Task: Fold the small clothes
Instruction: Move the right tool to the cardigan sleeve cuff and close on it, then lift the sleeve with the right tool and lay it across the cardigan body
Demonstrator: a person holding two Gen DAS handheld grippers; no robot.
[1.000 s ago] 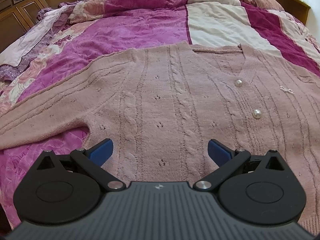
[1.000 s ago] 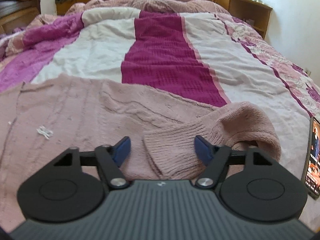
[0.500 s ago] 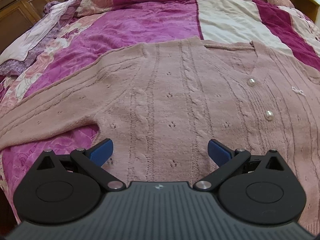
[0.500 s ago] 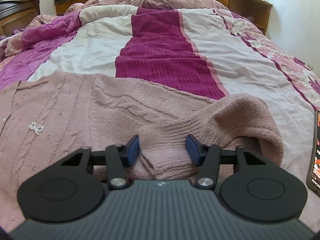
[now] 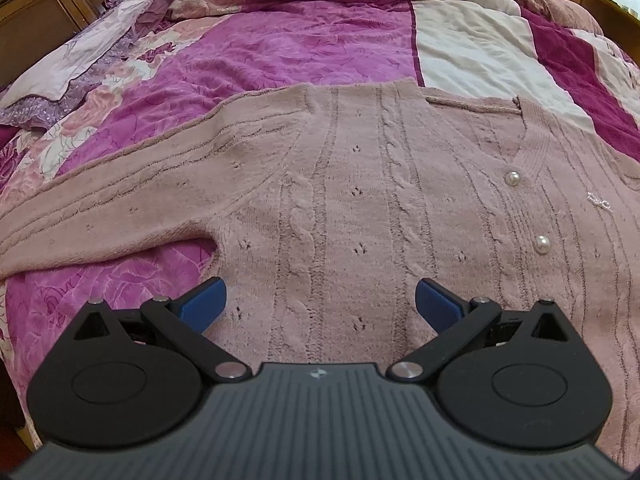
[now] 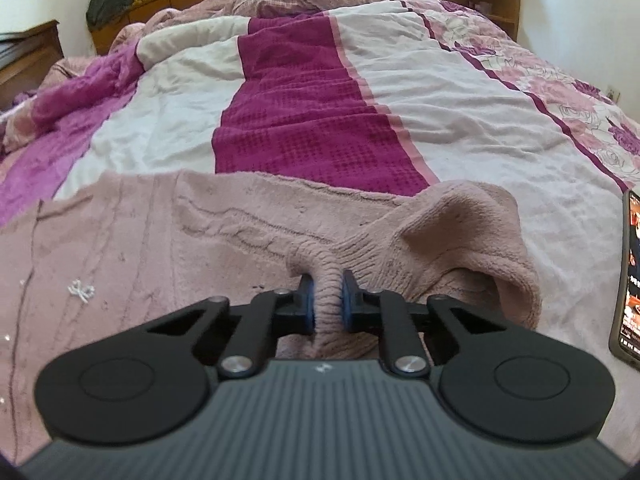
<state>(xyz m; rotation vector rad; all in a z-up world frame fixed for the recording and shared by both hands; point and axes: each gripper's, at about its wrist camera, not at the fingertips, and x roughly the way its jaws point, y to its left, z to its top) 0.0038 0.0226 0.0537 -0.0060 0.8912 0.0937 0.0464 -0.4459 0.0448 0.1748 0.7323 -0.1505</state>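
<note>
While the bed (image 6: 460, 128) carries everything, my pink cardigan (image 5: 360, 200) lies flat on its quilt, one sleeve stretched left. My right hand-held gripper (image 6: 327, 304) is closing, pads pinching the ribbed sleeve cuff (image 6: 326, 280). My left hand-held gripper (image 5: 320, 304) hovers wide apart above the knit, gripping nothing.

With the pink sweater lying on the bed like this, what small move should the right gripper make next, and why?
Probably lift the cuff a little and carry it over the sweater body. The right gripper is closing, its pads already pinching the ribbed cuff, and that sleeve lies bunched beside the flat body. The left gripper is open above the sweater, holding nothing.
</note>
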